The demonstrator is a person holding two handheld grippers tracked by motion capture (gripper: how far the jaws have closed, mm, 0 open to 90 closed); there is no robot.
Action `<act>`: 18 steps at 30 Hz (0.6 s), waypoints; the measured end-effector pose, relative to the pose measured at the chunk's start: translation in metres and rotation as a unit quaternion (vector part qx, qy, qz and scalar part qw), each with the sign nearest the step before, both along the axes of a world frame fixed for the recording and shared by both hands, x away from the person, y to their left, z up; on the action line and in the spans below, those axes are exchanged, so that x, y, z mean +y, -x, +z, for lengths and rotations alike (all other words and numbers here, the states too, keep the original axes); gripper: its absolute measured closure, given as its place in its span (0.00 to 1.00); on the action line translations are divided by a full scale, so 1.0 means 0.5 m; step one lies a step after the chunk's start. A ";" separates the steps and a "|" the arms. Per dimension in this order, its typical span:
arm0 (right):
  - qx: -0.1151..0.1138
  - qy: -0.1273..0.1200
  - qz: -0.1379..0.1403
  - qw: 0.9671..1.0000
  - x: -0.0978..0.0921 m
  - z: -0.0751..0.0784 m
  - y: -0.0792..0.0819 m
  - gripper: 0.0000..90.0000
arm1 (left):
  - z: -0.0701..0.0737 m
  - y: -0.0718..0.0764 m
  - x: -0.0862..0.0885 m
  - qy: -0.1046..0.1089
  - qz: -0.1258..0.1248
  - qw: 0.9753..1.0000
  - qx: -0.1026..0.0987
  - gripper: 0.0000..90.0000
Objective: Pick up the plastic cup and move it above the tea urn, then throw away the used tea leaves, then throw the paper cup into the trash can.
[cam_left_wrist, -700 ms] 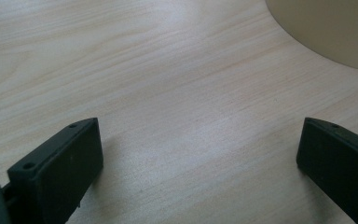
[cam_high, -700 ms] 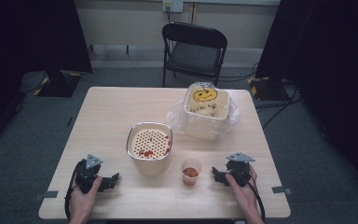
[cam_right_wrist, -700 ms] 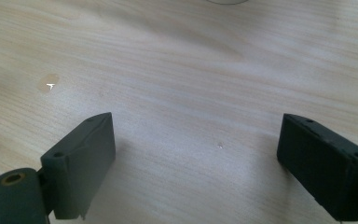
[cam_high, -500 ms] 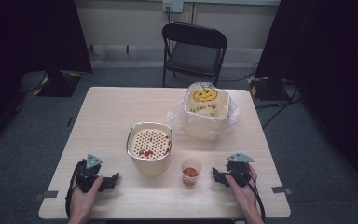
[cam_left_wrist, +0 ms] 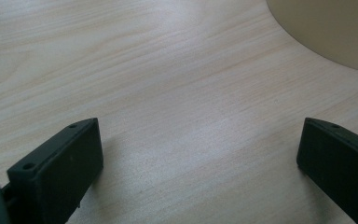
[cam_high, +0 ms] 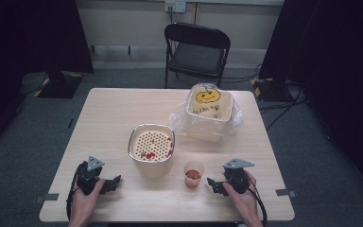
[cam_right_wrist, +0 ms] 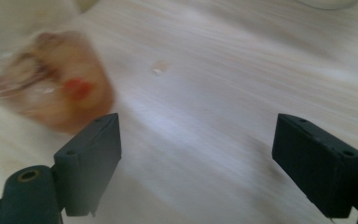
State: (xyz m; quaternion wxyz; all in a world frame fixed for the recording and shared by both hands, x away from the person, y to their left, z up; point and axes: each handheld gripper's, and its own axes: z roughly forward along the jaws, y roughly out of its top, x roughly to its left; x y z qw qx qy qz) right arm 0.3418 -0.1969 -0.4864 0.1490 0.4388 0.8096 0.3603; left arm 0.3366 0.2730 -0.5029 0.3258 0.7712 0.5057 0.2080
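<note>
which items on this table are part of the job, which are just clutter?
In play:
- small plastic cup with red bits, just off the right hand-held gripper, jaws open
- beige tub with perforated insert, red bits on it, nearest the left hand-held gripper, jaws open

Lying about:
- pumpkin-face container in clear wrap
- folding chair behind the table

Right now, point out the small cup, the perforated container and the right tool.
small cup (cam_high: 194, 175), high view, on its reddish contents
perforated container (cam_high: 151, 145), high view, on its holed top
right tool (cam_high: 213, 184), high view, between its open jaws
</note>
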 end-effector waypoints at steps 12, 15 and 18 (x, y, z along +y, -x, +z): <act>0.001 -0.015 0.084 0.996 0.058 0.004 0.019 0.17 | 0.000 0.000 0.000 0.000 0.000 1.000 0.000 0.00; -0.002 -0.019 0.093 0.995 0.072 0.003 0.021 0.18 | 0.000 0.000 0.000 0.000 0.000 1.000 0.000 0.00; -0.012 -0.022 0.099 0.995 0.086 0.010 0.019 0.18 | 0.000 0.000 0.000 0.001 0.000 1.000 0.000 0.00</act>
